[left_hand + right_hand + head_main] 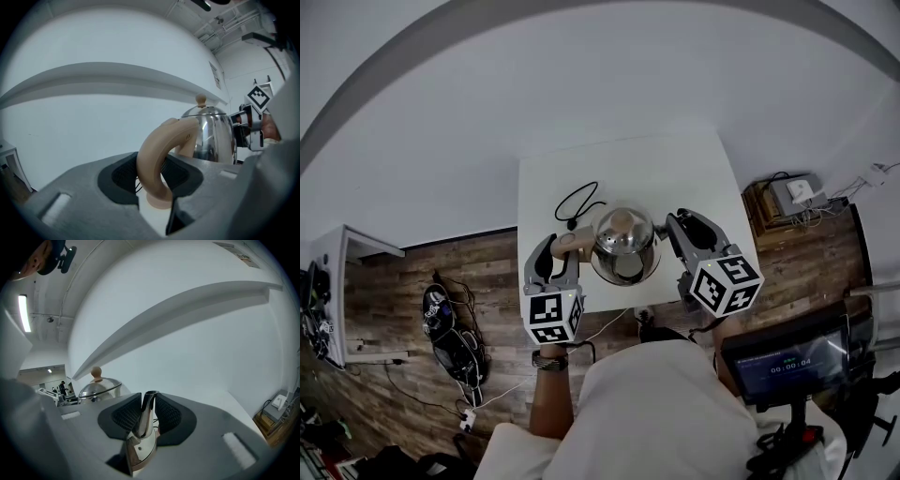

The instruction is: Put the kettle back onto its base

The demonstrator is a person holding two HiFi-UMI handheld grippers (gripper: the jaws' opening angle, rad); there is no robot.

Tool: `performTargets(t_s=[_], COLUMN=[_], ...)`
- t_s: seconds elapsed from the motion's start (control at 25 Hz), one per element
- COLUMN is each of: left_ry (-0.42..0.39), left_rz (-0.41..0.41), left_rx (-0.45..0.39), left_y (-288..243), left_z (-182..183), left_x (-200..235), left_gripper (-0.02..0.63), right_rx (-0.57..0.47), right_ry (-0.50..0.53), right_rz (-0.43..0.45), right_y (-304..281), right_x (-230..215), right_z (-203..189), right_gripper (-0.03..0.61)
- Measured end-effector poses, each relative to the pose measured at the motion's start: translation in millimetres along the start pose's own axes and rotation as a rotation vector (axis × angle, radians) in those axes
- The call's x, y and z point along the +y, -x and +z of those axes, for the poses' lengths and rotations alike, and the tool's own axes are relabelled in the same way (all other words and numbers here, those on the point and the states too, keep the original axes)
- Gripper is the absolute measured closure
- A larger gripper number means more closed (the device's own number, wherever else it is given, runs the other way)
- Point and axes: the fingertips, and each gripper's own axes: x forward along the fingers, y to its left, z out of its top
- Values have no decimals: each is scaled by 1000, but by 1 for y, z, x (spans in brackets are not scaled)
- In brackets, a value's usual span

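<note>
**Kettle gripped at both ends over the white table**

The left gripper [561, 251] has its jaws clamped on the beige handle [152, 159], with the pads pressing both flanks of the curve; the kettle [625, 246], polished steel with a knobbed lid [97, 386], sits between the two tools over the near half of the table [675, 169], and I cannot tell whether its foot is clear of the top; the right gripper [679, 225] has its jaws closed on the spout [146, 413]. No view shows the base; a black cable [575, 201] loops on the table just behind the kettle and probably leads to it, so the base may lie hidden under the steel body.

To do this step well, as I judge it: keep both grips firm and level with each other so the kettle does not tip; the spout is smooth and tapered, so the right pads could slide; bring the body straight over the base, lower it flat, and let go only once it sits square; keep the cable from under the foot.

The table top is plain matt white; at far left stands a small white side table [337, 253]; dark gear and wires [441, 323] lie on the wood-plank floor [384, 281]; a white wall [581, 94] runs behind; at right is a box with plugs [792, 199]; nearer, at lower right, is a lit screen [787, 361].
</note>
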Motion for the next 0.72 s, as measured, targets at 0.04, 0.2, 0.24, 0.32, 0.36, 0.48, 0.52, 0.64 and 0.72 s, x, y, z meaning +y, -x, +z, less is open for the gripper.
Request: performTargets(t_s=[0.04, 0.2, 0.24, 0.32, 0.36, 0.48, 0.52, 0.64, 0.72], left_ry=[2, 4, 4, 9, 12, 18, 20, 25, 28], left_rz=[3, 12, 14, 14, 14, 15, 15, 17, 17], left_rx=[3, 20, 23, 28, 30, 42, 48, 78, 98], left_y=[-8, -45, -50, -60, -63, -70, -75, -101, -112], left_z=[-1, -8, -9, -12, -14, -20, -23, -35, -43], left_x=[1, 6, 8, 11, 11, 12, 13, 20, 22], left_gripper=[469, 468, 468, 468, 468, 468, 468, 468, 468], right_rx=[5, 35, 41, 51, 55, 70, 78, 109, 130], right_ry=[-2, -9, -9, -9, -10, -13, -14, -26, -36], right_rz=[0, -3, -3, -4, -5, -8, -8, -10, -9], right_y=[-7, -37, -43, -52, -55, -62, -66, -91, -102], right_x=[-5, -31, -35, -40, -42, -47, -50, -67, -75], right_z=[0, -5, -6, -7, -8, -12, -13, -23, -30], right_gripper=[483, 485, 483, 485, 485, 485, 486, 488, 488])
